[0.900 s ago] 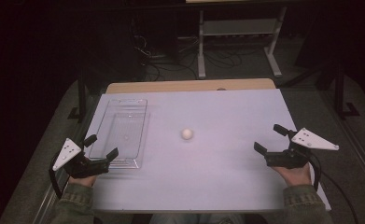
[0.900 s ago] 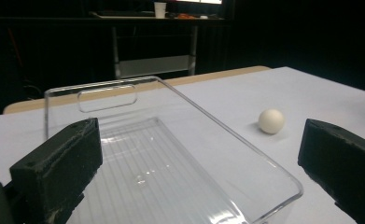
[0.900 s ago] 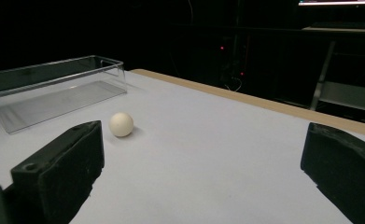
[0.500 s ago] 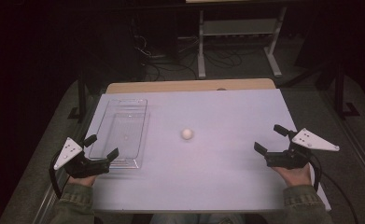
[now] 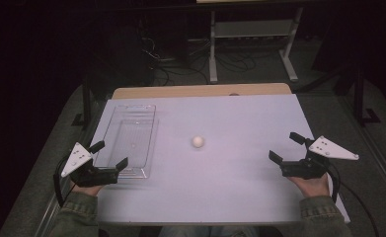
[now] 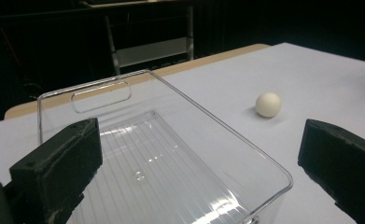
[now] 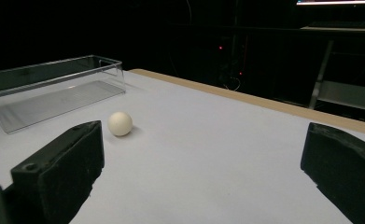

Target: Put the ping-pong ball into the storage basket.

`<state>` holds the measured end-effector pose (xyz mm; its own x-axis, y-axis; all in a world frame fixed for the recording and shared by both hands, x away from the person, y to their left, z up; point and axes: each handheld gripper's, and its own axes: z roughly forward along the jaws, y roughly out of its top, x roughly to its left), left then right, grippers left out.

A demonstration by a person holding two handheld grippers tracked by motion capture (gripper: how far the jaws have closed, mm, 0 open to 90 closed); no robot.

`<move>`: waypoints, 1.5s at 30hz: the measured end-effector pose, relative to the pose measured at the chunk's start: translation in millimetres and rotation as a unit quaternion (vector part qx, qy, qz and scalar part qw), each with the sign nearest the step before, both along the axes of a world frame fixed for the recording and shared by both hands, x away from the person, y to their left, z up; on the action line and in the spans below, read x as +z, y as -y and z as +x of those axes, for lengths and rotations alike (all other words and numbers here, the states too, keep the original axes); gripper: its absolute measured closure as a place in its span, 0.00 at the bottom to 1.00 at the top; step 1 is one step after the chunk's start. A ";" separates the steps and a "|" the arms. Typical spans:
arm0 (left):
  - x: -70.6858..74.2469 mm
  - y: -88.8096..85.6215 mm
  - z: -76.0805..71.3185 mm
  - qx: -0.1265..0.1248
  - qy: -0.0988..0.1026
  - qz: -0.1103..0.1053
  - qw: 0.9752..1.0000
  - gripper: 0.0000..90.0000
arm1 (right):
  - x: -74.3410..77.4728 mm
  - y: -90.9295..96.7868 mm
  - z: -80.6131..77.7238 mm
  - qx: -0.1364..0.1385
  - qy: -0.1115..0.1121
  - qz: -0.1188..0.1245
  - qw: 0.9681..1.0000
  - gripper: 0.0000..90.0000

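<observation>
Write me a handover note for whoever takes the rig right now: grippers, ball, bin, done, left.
Left gripper: open, holding nothing, at the near end of the clear plastic bin.
Right gripper: open, holding nothing, near the table's right edge.
White ball: on the white table, mid-table, right of the bin, apart from both grippers.
Bin: empty, at the table's left.
Done: nothing visible; the ball is untouched.
Left: likely grasp the ball and put it in the bin.

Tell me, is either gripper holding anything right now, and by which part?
Nothing is held. The left gripper and right gripper both stand open and empty; the ball lies on the table beside the clear bin.
</observation>
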<state>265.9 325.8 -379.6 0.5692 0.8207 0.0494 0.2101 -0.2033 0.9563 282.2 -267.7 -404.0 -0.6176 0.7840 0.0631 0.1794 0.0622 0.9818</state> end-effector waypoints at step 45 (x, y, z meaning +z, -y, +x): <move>52.9 21.6 22.2 -0.062 -0.020 0.077 0.995 0.00 | -0.4 -1.5 -0.5 0.005 -0.003 -0.003 1.000 0.00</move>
<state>288.1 304.2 -326.7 0.6693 0.7287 0.1449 0.2108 -0.3733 0.9034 281.7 -266.3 -404.5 -0.6251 0.7780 0.0623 0.1843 0.0696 0.9804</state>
